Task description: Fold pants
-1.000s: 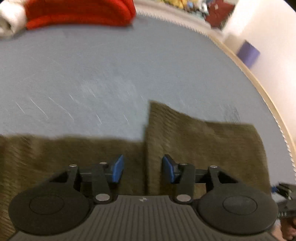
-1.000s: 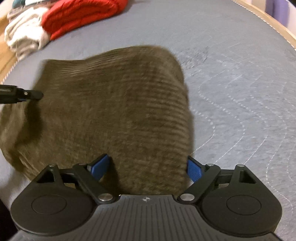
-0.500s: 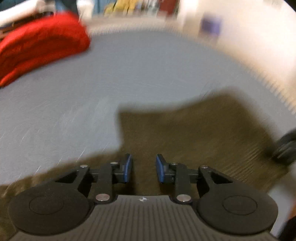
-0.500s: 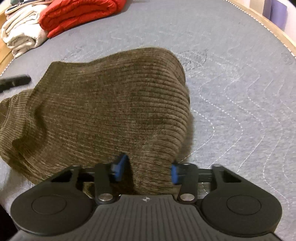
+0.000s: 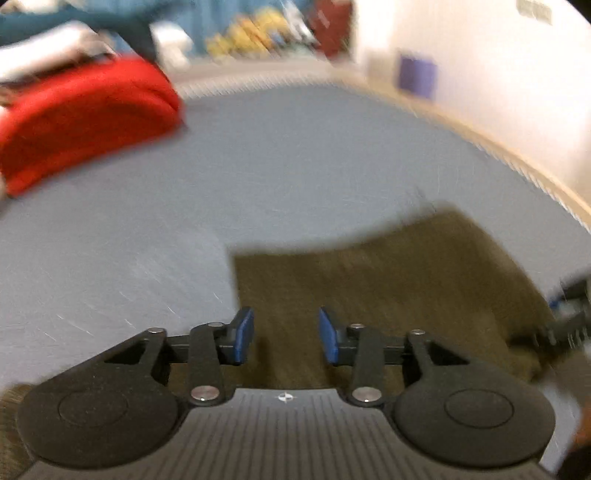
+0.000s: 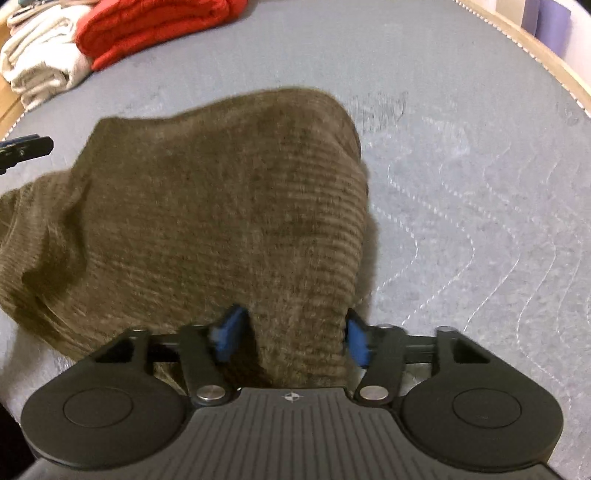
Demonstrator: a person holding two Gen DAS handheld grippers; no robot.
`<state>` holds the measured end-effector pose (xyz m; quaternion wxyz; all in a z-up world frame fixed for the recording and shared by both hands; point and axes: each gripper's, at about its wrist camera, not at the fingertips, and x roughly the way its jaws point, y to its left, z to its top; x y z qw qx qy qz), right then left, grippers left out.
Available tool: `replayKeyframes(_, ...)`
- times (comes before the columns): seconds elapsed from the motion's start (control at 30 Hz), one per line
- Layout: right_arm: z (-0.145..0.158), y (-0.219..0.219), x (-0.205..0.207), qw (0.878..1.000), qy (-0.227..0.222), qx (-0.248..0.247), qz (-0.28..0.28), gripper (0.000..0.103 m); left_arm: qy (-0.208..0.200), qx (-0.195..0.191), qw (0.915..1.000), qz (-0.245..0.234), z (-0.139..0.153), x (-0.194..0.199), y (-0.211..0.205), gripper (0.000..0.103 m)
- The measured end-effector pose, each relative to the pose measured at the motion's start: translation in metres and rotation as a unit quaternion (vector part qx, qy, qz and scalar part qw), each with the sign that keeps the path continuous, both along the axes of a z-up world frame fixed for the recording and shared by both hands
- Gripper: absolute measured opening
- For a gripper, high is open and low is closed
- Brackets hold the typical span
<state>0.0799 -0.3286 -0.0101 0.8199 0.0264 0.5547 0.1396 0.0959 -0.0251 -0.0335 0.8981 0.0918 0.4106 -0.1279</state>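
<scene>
The olive-brown ribbed pants (image 6: 207,221) lie partly folded and bunched on the grey quilted bed. In the left wrist view the pants (image 5: 388,280) spread ahead and to the right. My left gripper (image 5: 286,334) is open, with its fingers over the pants' near left corner and nothing held between them. My right gripper (image 6: 291,338) is half open, with a raised fold of the pants sitting between its blue pads (image 6: 356,341). The left gripper's tip (image 6: 26,147) shows at the left edge of the right wrist view.
A folded red garment (image 6: 147,26) and a cream folded pile (image 6: 40,70) lie at the bed's far left. The red garment (image 5: 81,118) also shows in the left wrist view. The wooden bed edge (image 6: 535,55) runs along the right. A purple box (image 5: 417,77) stands by the wall.
My left gripper has swung and lifted, then opened wider. My right gripper closed partway onto the pants fold, then opened a little again.
</scene>
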Motion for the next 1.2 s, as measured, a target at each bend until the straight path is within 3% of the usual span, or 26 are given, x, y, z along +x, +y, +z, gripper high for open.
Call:
replayKeyframes(0.07,0.0,0.001,0.0,1.0,0.002,0.0,-0.001,0.065,0.072,0.052,0.996,-0.011,-0.031,0.01,-0.003,0.037)
replayKeyframes(0.1,0.0,0.001,0.0,1.0,0.001,-0.001,-0.001,0.065,0.08,0.074,0.9939,-0.018,-0.043,0.011,-0.003,0.044)
replayKeyframes(0.17,0.001,0.001,-0.001,1.0,0.002,0.002,0.0,0.06,0.079,0.072,0.9943,-0.013,-0.041,0.013,-0.002,0.044)
replayKeyframes(0.23,0.004,0.003,-0.002,1.0,-0.009,0.001,0.003,0.048,0.059,0.072,0.9956,-0.001,-0.029,0.011,-0.004,0.047)
replayKeyframes(0.3,0.011,0.006,-0.004,1.0,-0.027,-0.002,0.007,0.03,0.028,0.082,0.9962,0.008,-0.017,0.007,-0.006,0.05)
replayKeyframes(0.37,0.021,0.009,-0.007,0.999,-0.049,-0.002,0.009,0.024,-0.001,0.068,0.9973,0.027,-0.001,0.004,-0.003,0.061)
replayKeyframes(0.53,0.047,0.028,-0.023,0.991,-0.126,-0.016,0.039,0.02,-0.064,-0.011,0.9949,0.077,0.04,-0.006,0.001,0.075)
replayKeyframes(0.63,0.066,0.046,-0.034,0.981,-0.178,-0.018,0.073,0.019,-0.072,-0.082,0.9909,0.078,0.058,-0.011,0.001,0.08)
replayKeyframes(0.73,0.081,0.069,-0.049,0.966,-0.228,-0.015,0.125,0.019,-0.042,-0.159,0.9858,0.033,0.066,-0.014,-0.009,0.086)
replayKeyframes(0.83,0.087,0.094,-0.063,0.95,-0.259,-0.015,0.176,0.019,0.023,-0.241,0.9699,-0.022,0.06,-0.006,-0.019,0.091)
replayKeyframes(0.97,0.078,0.125,-0.071,0.935,-0.272,-0.037,0.226,0.019,0.069,-0.251,0.965,-0.033,0.045,0.005,-0.027,0.091)
replayKeyframes(1.07,0.075,0.137,-0.07,0.93,-0.275,-0.044,0.241,0.019,0.08,-0.216,0.9724,-0.036,0.03,0.012,-0.032,0.089)
replayKeyframes(1.17,0.074,0.145,-0.069,0.929,-0.275,-0.048,0.244,0.018,0.083,-0.217,0.9717,-0.043,0.027,0.014,-0.027,0.066)
replayKeyframes(1.2,0.073,0.148,-0.071,0.929,-0.274,-0.05,0.244,0.018,0.084,-0.22,0.9706,-0.048,0.028,0.014,-0.027,0.044)
